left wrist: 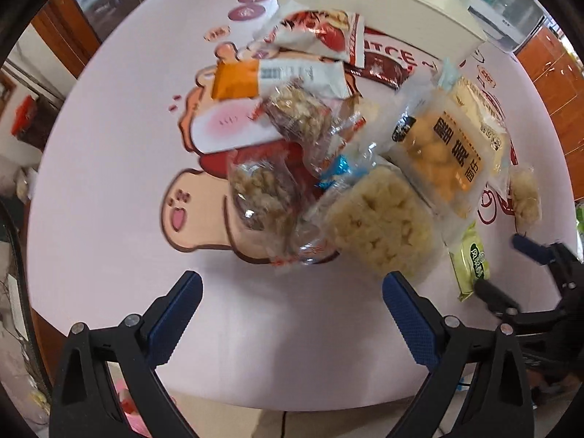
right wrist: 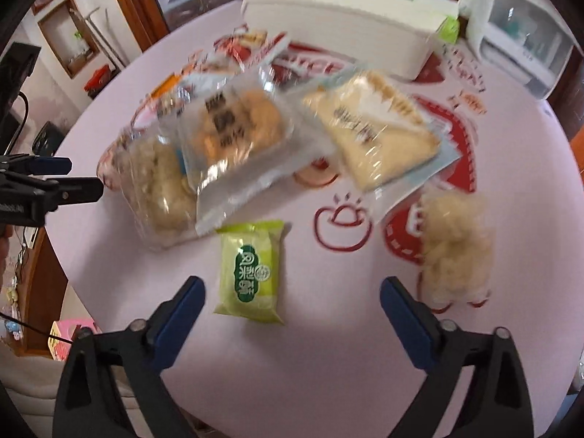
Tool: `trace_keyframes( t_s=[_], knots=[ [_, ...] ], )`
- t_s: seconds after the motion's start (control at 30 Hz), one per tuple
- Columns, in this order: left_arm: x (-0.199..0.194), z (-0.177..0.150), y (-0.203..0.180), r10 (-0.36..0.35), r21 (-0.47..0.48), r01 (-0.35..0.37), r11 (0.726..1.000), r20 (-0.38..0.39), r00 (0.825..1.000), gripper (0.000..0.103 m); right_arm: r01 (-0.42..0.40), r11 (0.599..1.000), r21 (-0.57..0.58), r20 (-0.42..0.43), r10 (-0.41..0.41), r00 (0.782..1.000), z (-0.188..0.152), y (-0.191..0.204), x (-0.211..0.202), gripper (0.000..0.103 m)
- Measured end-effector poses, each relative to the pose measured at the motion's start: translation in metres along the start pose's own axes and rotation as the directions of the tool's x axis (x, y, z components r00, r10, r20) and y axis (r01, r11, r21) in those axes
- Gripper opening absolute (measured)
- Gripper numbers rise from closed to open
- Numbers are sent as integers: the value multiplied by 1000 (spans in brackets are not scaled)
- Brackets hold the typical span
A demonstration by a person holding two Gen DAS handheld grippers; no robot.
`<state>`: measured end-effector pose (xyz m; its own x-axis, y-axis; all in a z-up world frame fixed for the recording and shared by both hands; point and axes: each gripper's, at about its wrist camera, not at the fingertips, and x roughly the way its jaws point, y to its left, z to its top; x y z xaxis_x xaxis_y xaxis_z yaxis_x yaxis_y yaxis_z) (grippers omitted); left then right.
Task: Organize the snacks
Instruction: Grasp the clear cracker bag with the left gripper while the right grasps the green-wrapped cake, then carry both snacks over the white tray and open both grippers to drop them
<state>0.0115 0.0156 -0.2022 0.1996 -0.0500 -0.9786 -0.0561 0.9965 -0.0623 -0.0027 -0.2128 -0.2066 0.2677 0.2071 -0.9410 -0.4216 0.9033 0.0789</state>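
Snacks lie heaped mid-table on a pale lilac cloth [left wrist: 109, 182] printed with cartoon toast. Your left gripper [left wrist: 292, 314] has its jaws spread, nothing between them; bare cloth lies at its 9 o'clock. Crinkly clear packs of puffed rice cake [left wrist: 383, 222] sit at its 12 o'clock. Your right gripper [right wrist: 292, 317] is likewise spread wide, its jaws astride the glossy green pastry packet [right wrist: 252, 273] without touching it. Only the right view shows the triangular sandwich pack [right wrist: 372, 124]. White rectangular bin [right wrist: 339, 18] stands at the far edge.

1 green snack pkt [right wrist: 252, 268], 2 clear nut-cluster pkts [left wrist: 262, 191], 1 white bin [right wrist: 346, 36], 2 hand-held grippers [left wrist: 292, 317]
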Motion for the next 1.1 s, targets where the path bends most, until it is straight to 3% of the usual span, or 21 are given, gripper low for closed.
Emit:
trace_keyframes(
  t_s=[0.13, 0.27, 0.33, 0.4, 0.53, 0.63, 0.7, 0.8, 0.87, 0.9, 1.1],
  knots=[
    [9, 4, -10, -5, 6, 5, 1000, -14, 1000, 97, 22, 999, -43, -30, -24, 999, 1, 12, 20, 77],
    [20, 16, -11, -84, -79, 78, 994, -75, 994, 97, 52, 992, -118, -9, -54, 999, 3, 27, 20, 70],
    [27, 21, -13, -114, -135, 100, 986, -97, 989, 97, 31, 991, -131, -5, -31, 999, 5, 32, 18, 47],
    [32, 24, -13, -140, -188, 119, 975, -105, 985, 97, 37, 989, -140, -3, -38, 999, 6, 35, 15, 38],
    [40, 27, -14, -142, -295, 104, 950, -111, 984, 97, 41, 990, -136, -8, -42, 999, 4, 36, 13, 37],
    [50, 28, -9, -169, -398, 108, 911, -123, 978, 97, 39, 992, -122, -15, -41, 999, 2, 33, 11, 37],
    [57, 28, -8, -177, -425, 102, 899, -141, 974, 97, 39, 992, -118, -17, -41, 999, -1, 31, 10, 37],
    [65, 24, -13, -145, -420, 72, 905, -145, 979, 89, 41, 993, -114, -20, -44, 999, 0, 29, 10, 37],
    [62, 22, -15, -153, -410, 86, 908, -133, 979, 62, 41, 993, -111, -23, -44, 999, -1, 28, 9, 37],
    [60, 22, -16, -172, -412, 106, 905, -128, 977, 58, 40, 993, -110, -25, -43, 999, -2, 27, 8, 37],
    [36, 17, -9, -174, -372, 115, 921, -127, 977, 57, 25, 995, -93, -11, -27, 1000, 5, 18, -1, 37]
  ],
)
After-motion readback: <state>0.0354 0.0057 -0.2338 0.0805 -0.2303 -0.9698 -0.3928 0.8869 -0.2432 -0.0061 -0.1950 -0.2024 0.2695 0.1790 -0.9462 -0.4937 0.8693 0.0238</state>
